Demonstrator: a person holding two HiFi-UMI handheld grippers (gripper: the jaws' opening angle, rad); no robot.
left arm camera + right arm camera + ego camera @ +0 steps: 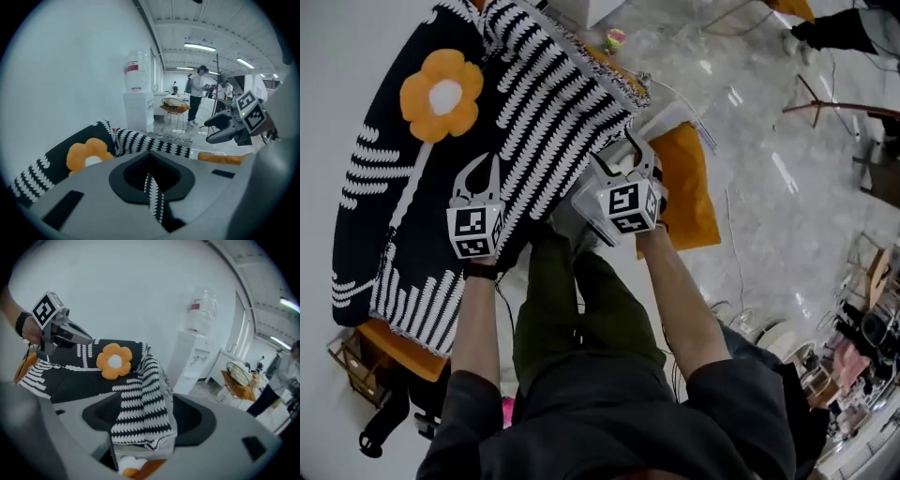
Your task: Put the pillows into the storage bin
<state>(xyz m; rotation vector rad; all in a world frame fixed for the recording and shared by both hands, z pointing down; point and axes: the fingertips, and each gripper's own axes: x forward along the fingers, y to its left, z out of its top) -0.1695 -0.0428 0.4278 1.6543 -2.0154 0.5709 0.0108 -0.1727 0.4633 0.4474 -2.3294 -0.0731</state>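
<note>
A big black-and-white pillow with an orange flower (441, 94) lies against the white wall. Its striped part (553, 84) reaches toward me. My left gripper (485, 169) is shut on a thin fold of the striped cloth (152, 197). My right gripper (623, 155) stands open, and the striped corner (140, 408) hangs loose between its jaws, with gaps on both sides. Below that corner a clear bin wall (140, 451) shows, with flower-patterned cloth (129, 467) inside. An orange pillow (689, 187) lies on the floor just right of the right gripper.
A water dispenser (137, 110), a wire chair (174, 104) and a standing person (196, 101) are farther down the room. A wooden crate (356, 366) sits at my lower left. Gear and cables crowd the floor at the right (862, 347).
</note>
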